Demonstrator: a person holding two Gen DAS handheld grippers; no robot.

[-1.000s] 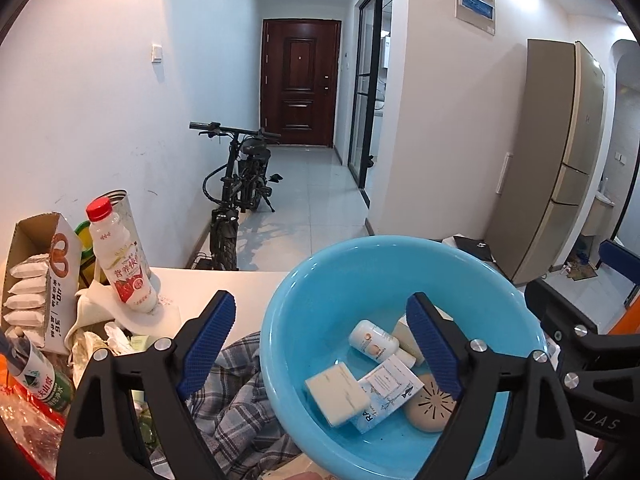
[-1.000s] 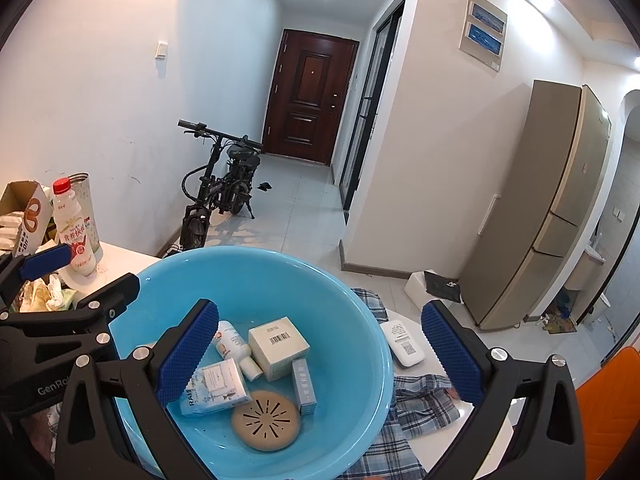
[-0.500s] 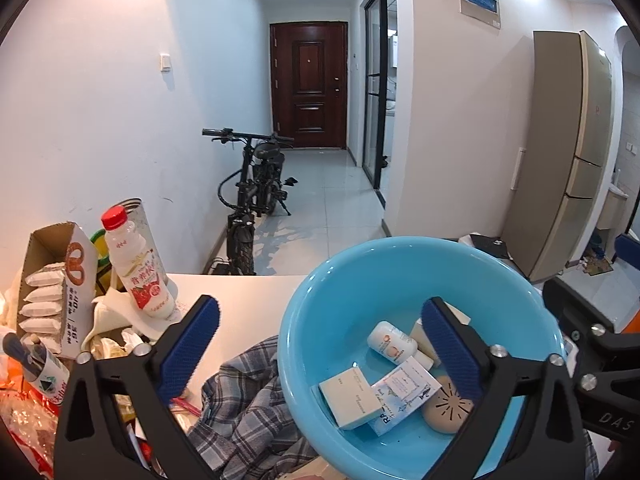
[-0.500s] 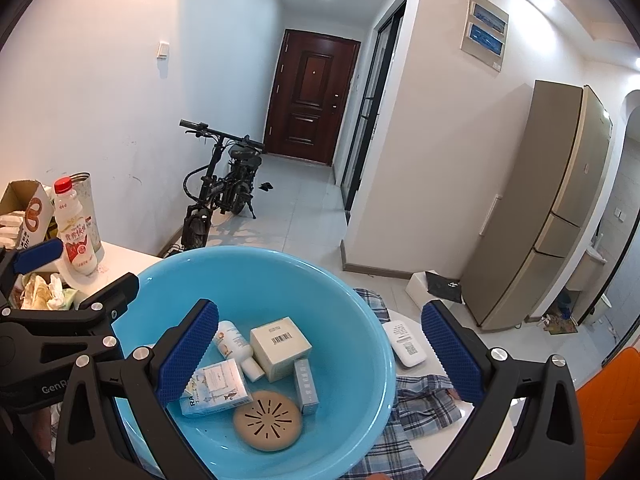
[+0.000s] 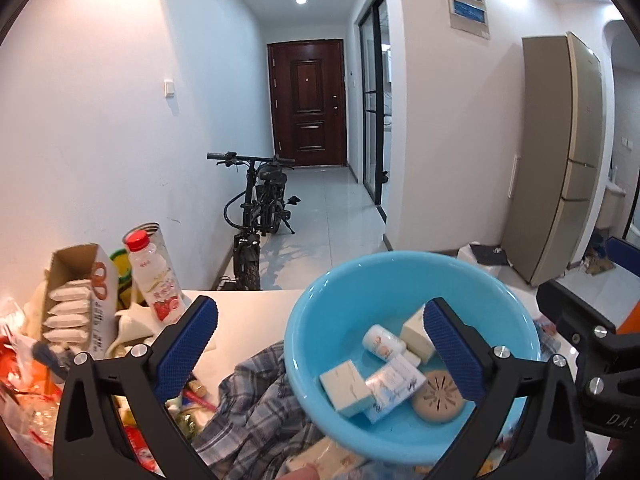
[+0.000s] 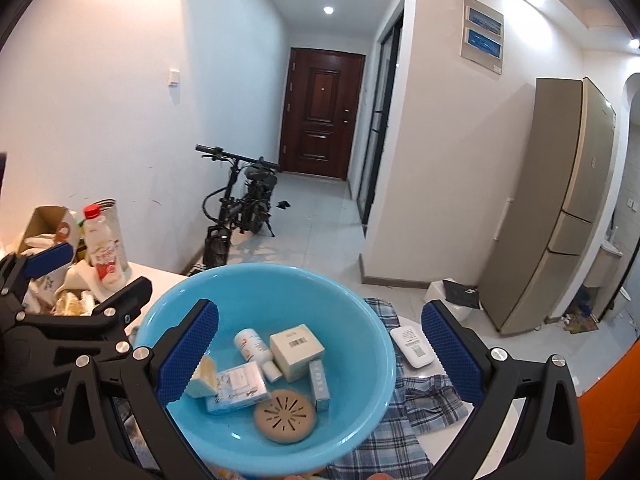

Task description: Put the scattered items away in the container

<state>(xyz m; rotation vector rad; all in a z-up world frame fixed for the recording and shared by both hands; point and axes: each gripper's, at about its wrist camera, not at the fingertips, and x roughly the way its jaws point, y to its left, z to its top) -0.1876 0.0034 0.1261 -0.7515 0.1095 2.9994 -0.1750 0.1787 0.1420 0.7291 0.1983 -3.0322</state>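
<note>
A light blue bowl stands on the white table. Inside lie a small white bottle, a cream box, a blue-and-white carton, a tan round disc, a barcoded box and a slim blue box. My left gripper hangs open above the bowl's near left rim, with nothing held. My right gripper is open too, over the bowl's near right side. Each gripper also shows in the other's view: left gripper, right gripper.
A plaid cloth lies under and around the bowl. A white flat device rests to its right. At the left stand a red-capped drink bottle, a carton of white packets, a tin and wrappers. Beyond are a bicycle and a fridge.
My left gripper's jaws have spread wider. Both grippers have drawn back and risen, so the bowl sits lower and smaller in both views. The items in the bowl have not moved.
</note>
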